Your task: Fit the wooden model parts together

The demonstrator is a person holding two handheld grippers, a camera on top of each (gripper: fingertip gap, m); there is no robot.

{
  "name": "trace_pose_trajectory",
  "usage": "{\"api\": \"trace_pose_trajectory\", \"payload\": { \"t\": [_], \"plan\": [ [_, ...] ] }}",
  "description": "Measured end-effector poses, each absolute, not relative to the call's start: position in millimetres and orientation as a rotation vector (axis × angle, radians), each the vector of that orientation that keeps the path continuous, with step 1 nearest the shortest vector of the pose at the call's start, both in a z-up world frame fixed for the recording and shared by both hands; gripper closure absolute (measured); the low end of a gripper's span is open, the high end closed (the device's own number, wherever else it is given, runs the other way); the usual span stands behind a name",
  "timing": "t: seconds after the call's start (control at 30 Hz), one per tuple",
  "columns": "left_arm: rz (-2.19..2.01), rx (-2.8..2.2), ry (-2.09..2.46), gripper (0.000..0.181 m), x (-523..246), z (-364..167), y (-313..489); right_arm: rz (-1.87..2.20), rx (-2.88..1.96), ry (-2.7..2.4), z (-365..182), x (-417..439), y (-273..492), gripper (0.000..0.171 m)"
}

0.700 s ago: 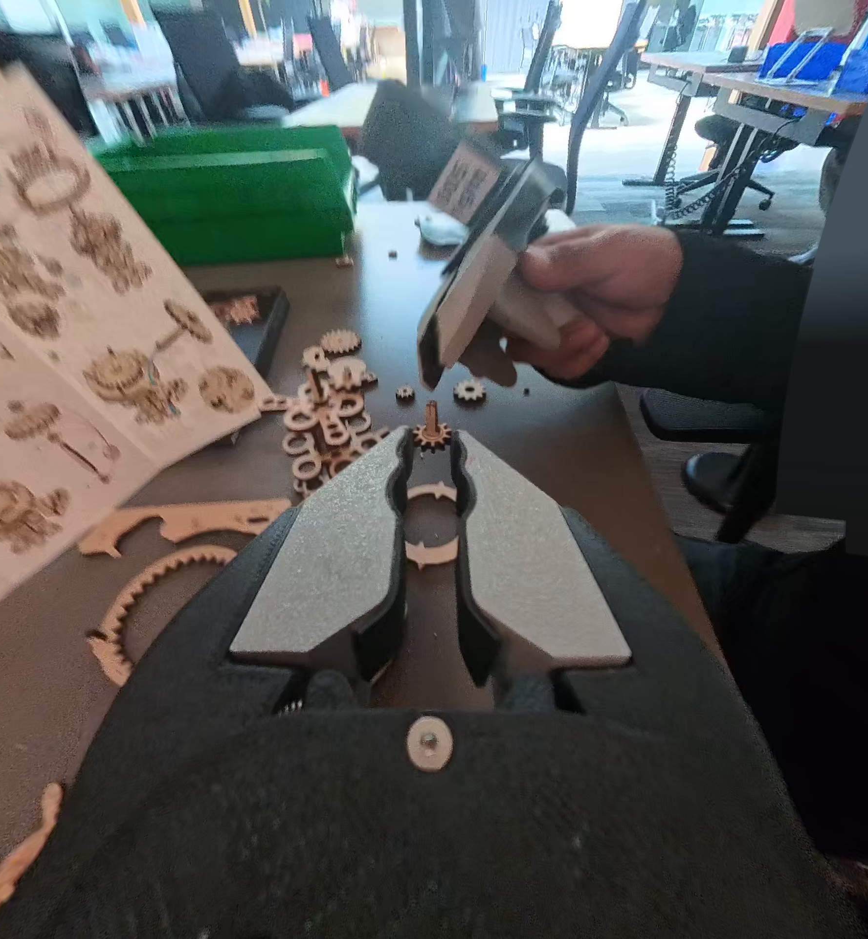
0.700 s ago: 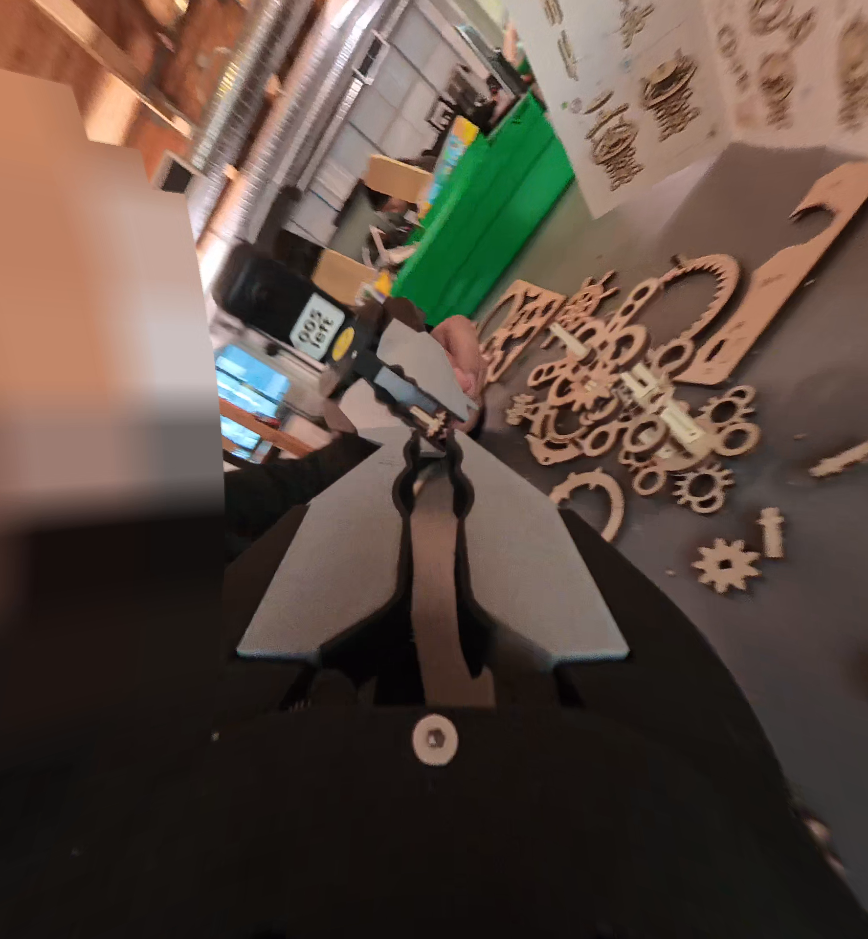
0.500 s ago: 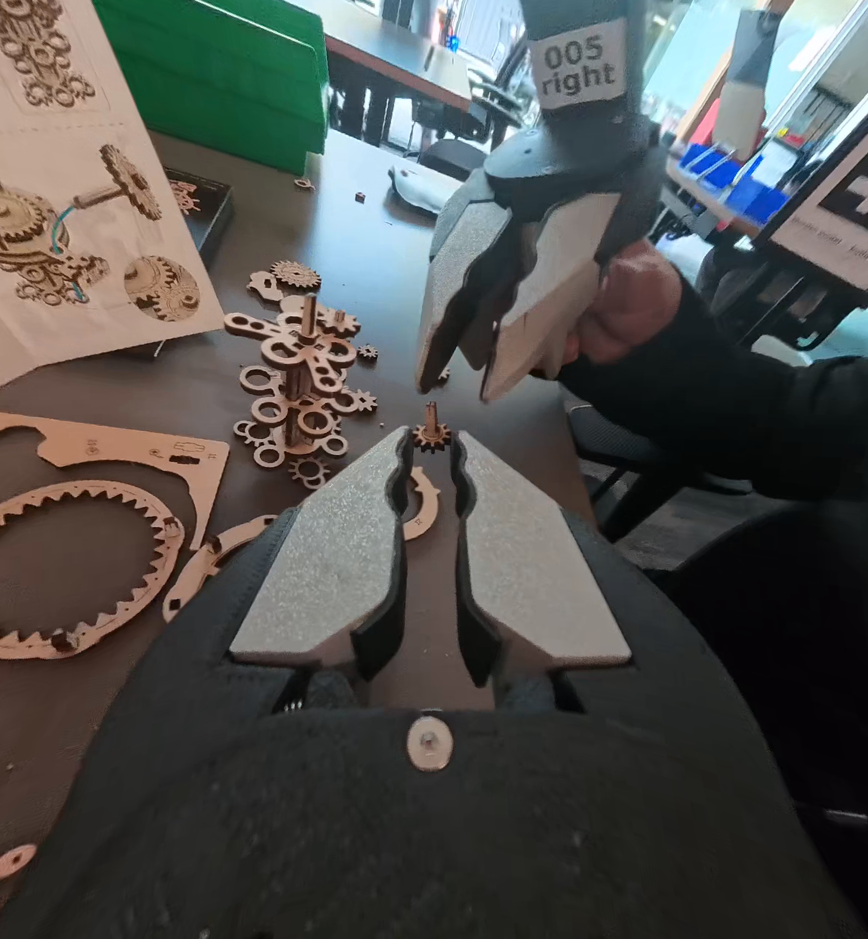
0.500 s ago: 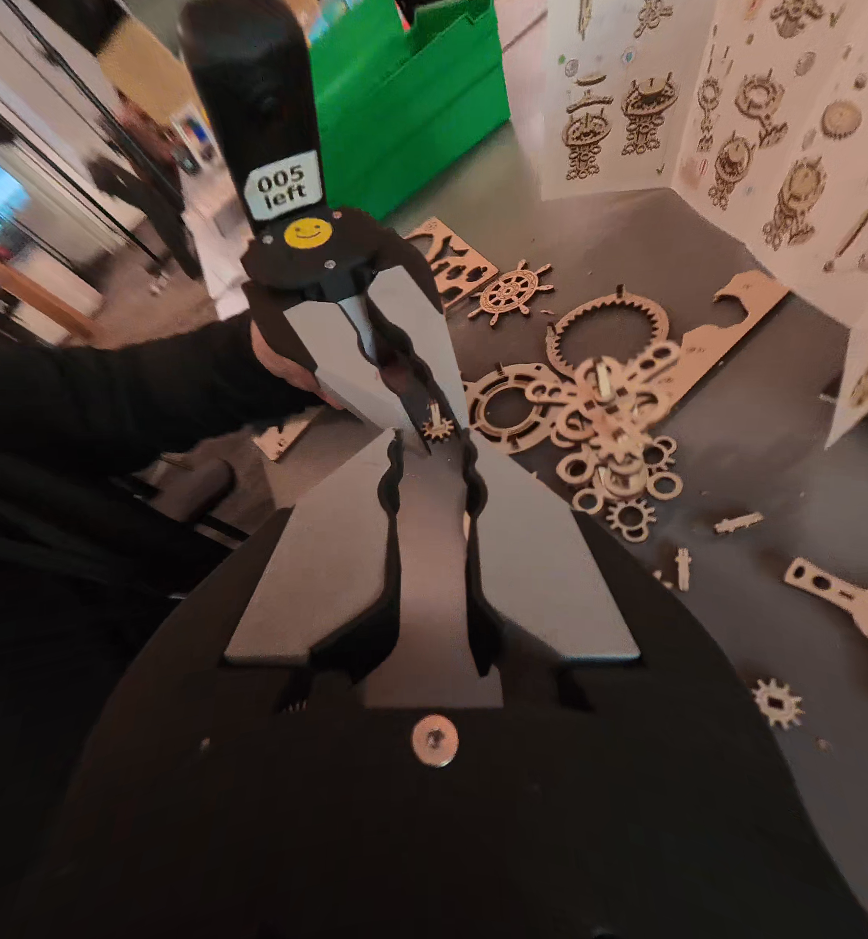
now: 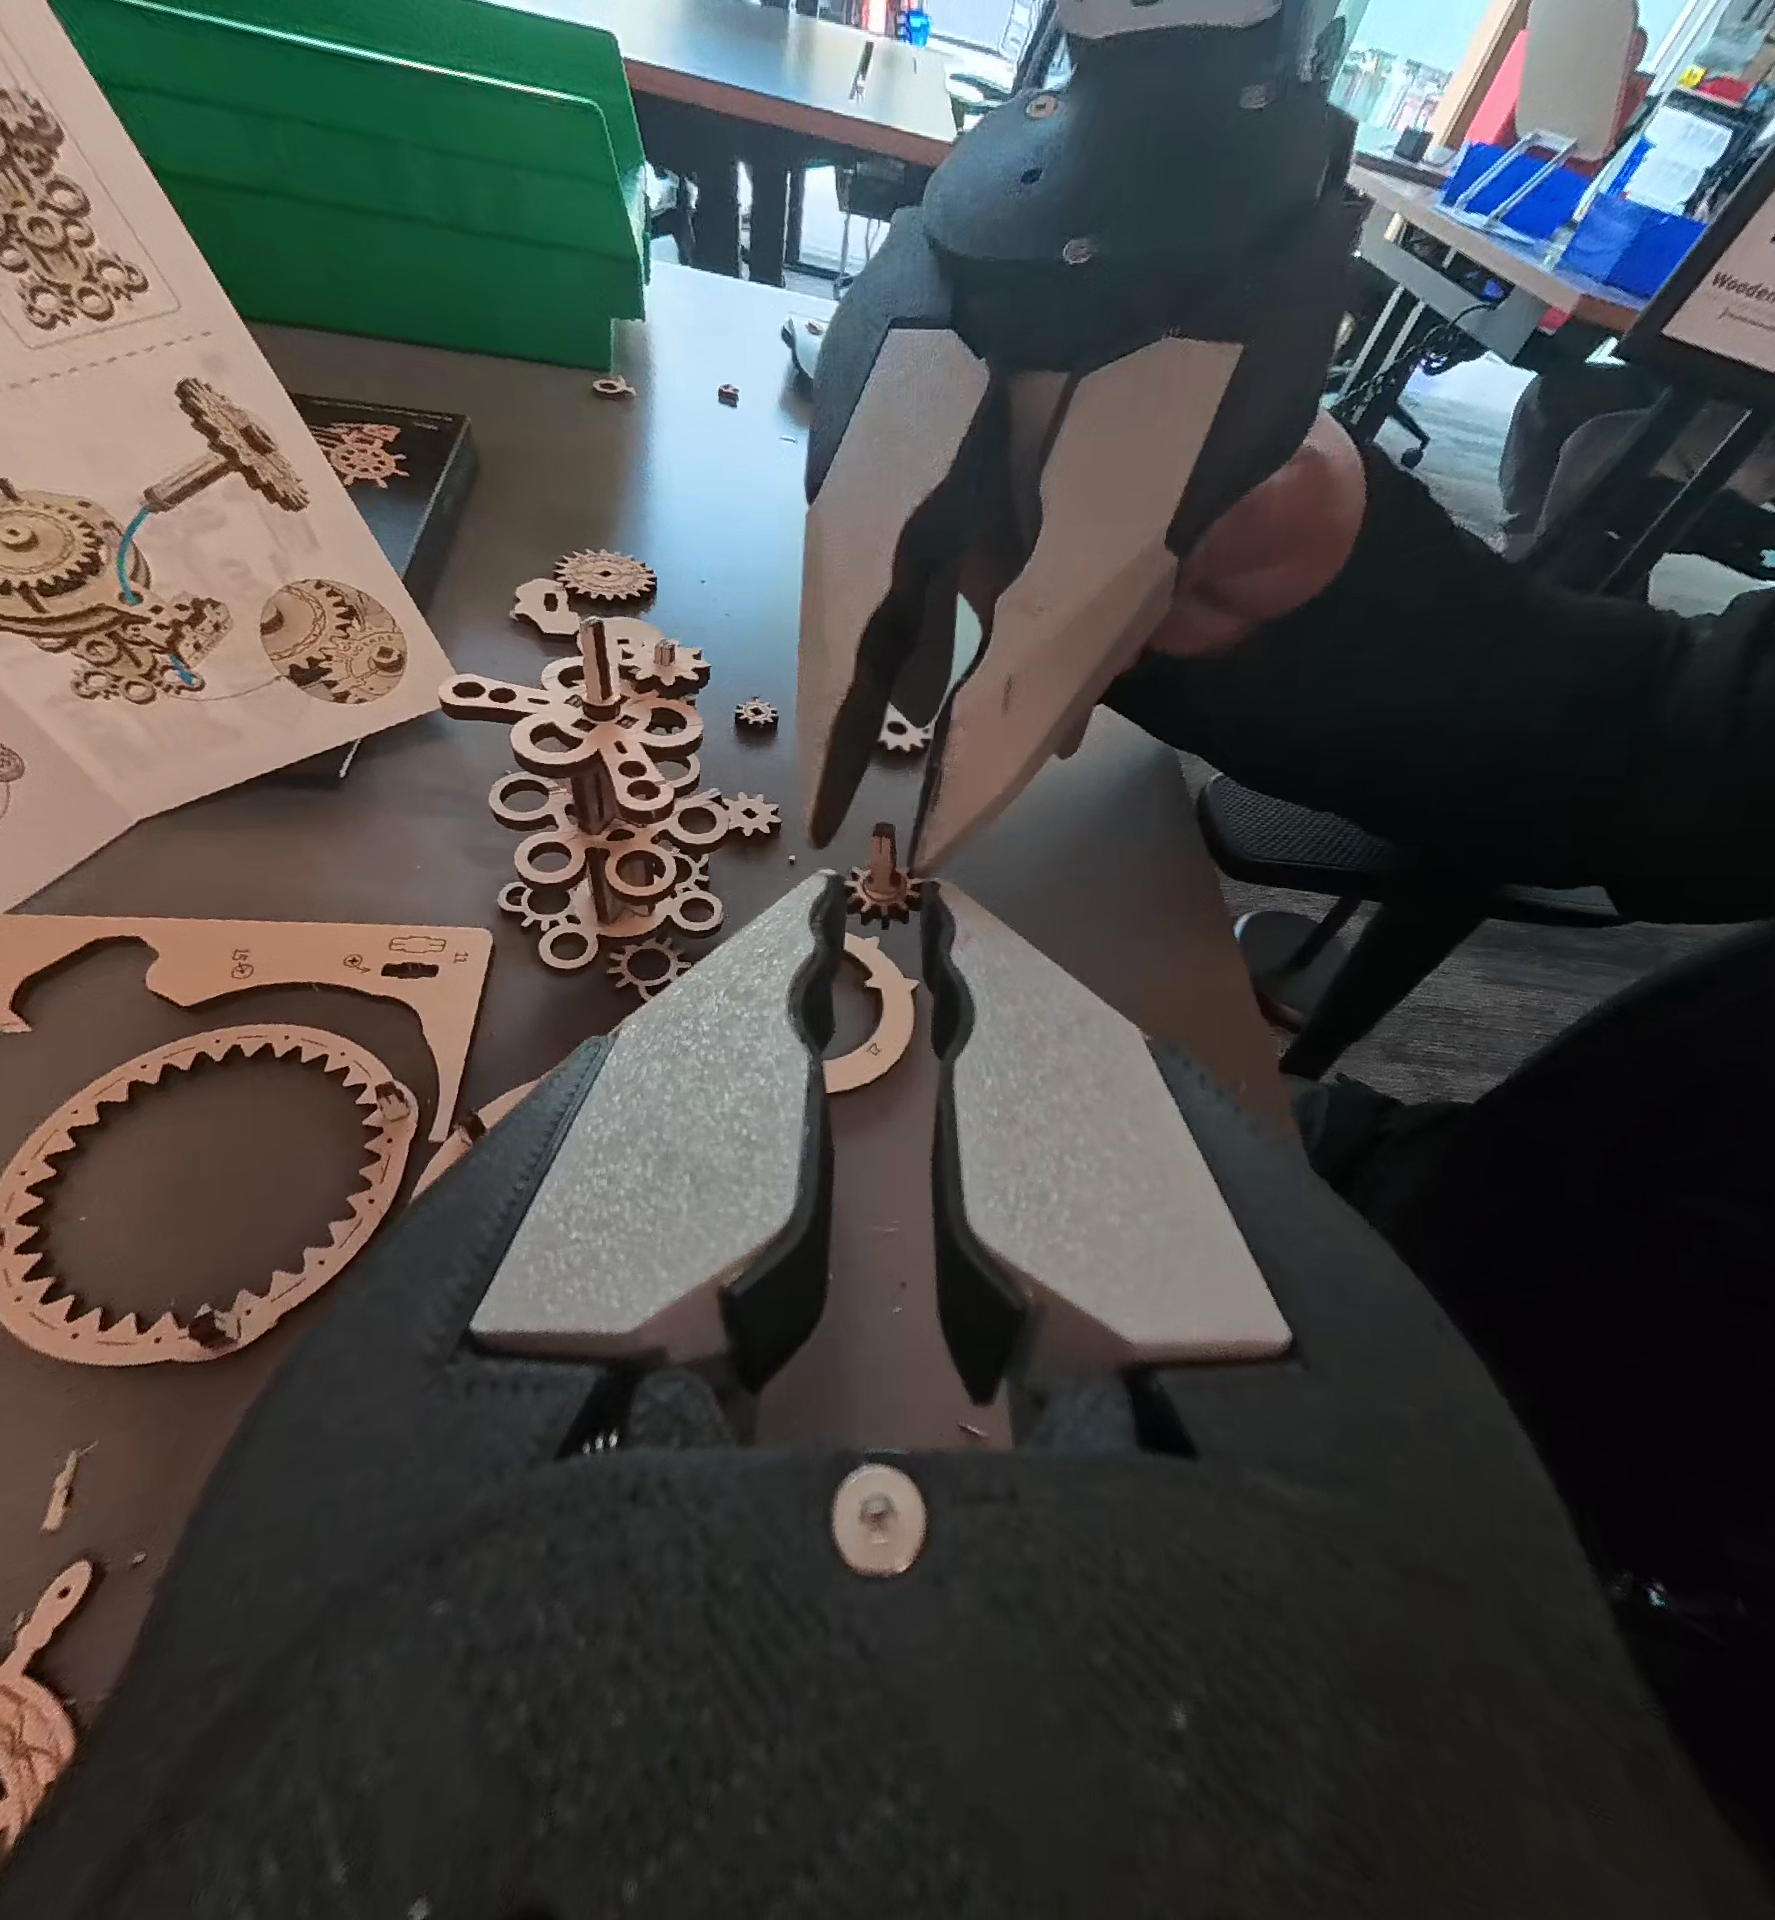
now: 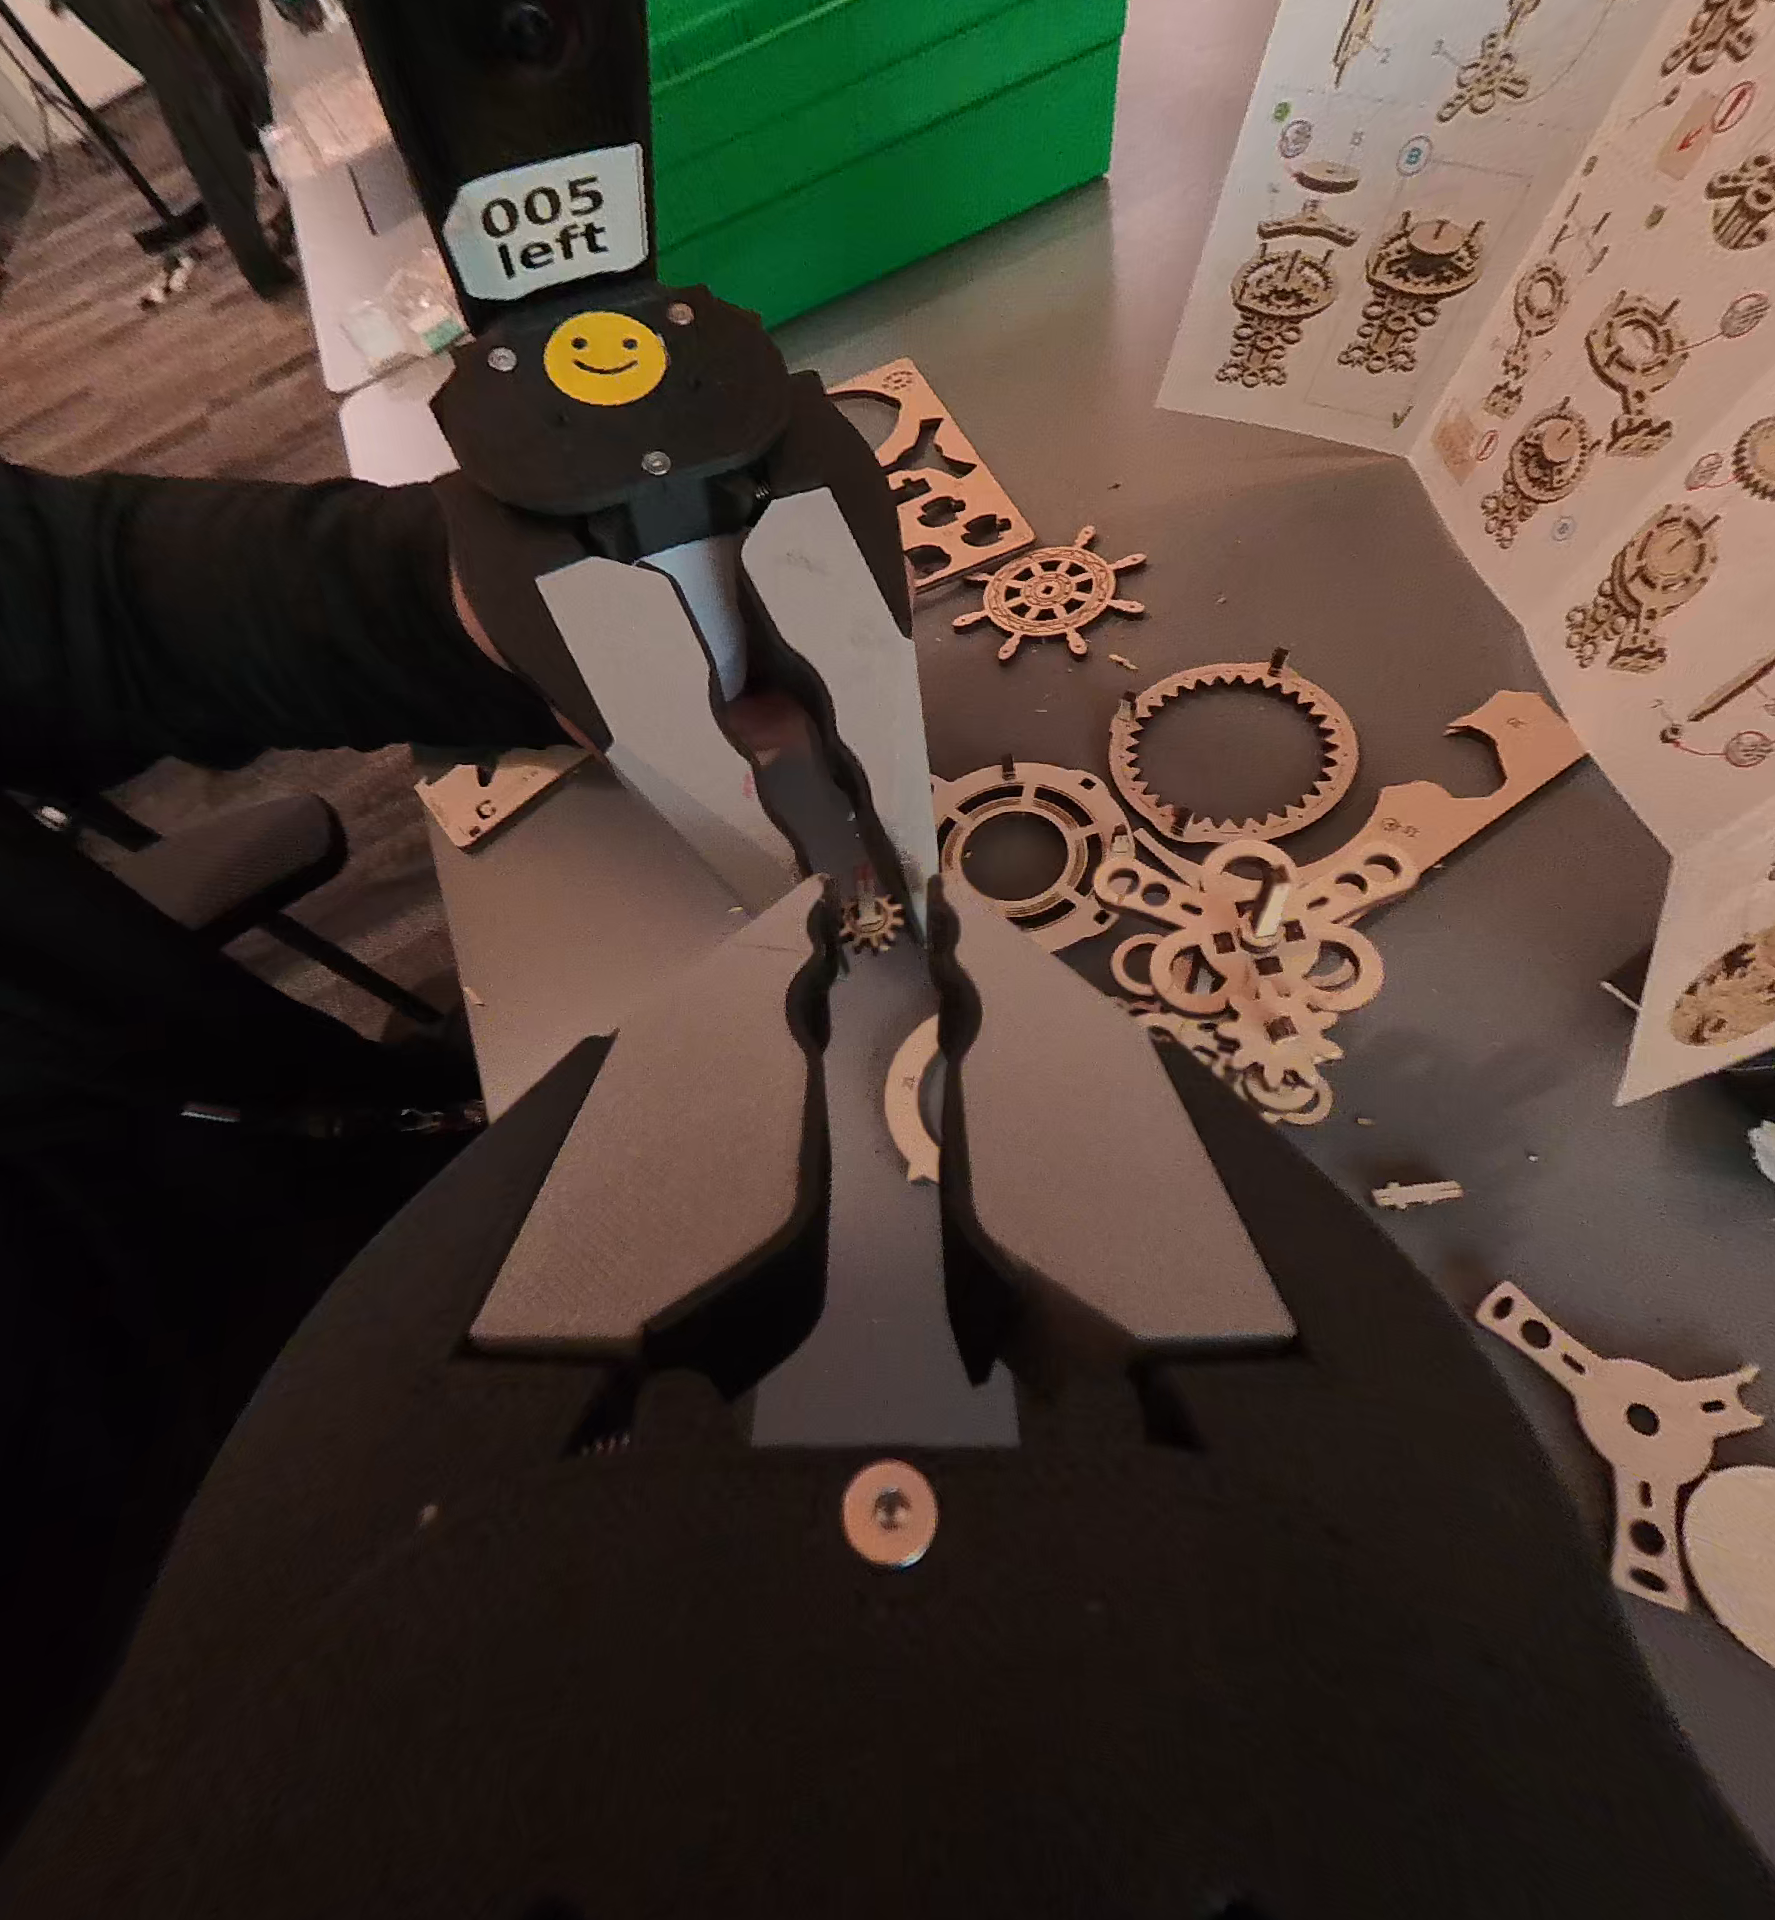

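Lying across dark table (image 5: 1018, 644): wooden parts (image 5: 602, 800). Pinching gear (image 5: 878, 894): left fingers (image 5: 810, 925). Gaping, empty: right fingers (image 6: 815, 925).

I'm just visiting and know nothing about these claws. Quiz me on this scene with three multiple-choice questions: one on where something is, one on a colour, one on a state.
1. Where is the small wooden gear?
A. Between the left claw tips
B. On the green box
C. Under the paper sheet

2. What colour is the box at the table's far side?
A. Red
B. Green
C. Yellow

3. How is the right claw?
A. Clamped on a wheel
B. Open, tips around the gear's peg
C. Lying flat on the table

Answers: 1 A, the gear sits pinched at its tips. 2 B, plainly green. 3 B, a gap shows between its tips.
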State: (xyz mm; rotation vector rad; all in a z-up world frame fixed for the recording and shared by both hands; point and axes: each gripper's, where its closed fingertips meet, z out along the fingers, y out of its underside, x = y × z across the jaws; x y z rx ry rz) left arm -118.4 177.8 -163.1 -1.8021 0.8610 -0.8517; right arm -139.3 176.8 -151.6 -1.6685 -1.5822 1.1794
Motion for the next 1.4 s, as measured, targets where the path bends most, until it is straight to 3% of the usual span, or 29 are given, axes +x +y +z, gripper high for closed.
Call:
{"api": "trace_pose_trajectory", "payload": {
  "t": [0.13,0.23,0.7,0.93,1.4],
  "plan": [
    [-0.821,-1.813,0.891,0.170,-117.9,-167.2,177.2,1.183,-1.654,-1.599,-151.5,-140.5,175.0,0.156],
    [-0.764,-1.816,0.933,0.170,-116.7,-171.5,176.5,1.162,-1.634,-1.645,-154.6,-138.5,170.7,0.171],
    [-0.767,-1.792,0.925,0.160,-115.1,-167.7,177.5,1.228,-1.470,-1.591,-133.7,-130.8,171.8,0.171],
    [-0.772,-1.699,0.939,0.170,-110.8,-154.9,173.5,1.332,-1.450,-1.550,-131.9,-130.6,168.2,0.171],
    [-0.805,-1.670,0.935,0.171,-109.5,-150.1,171.1,1.432,-1.437,-1.479,-125.4,-130.8,168.4,0.171]
  ]
}}
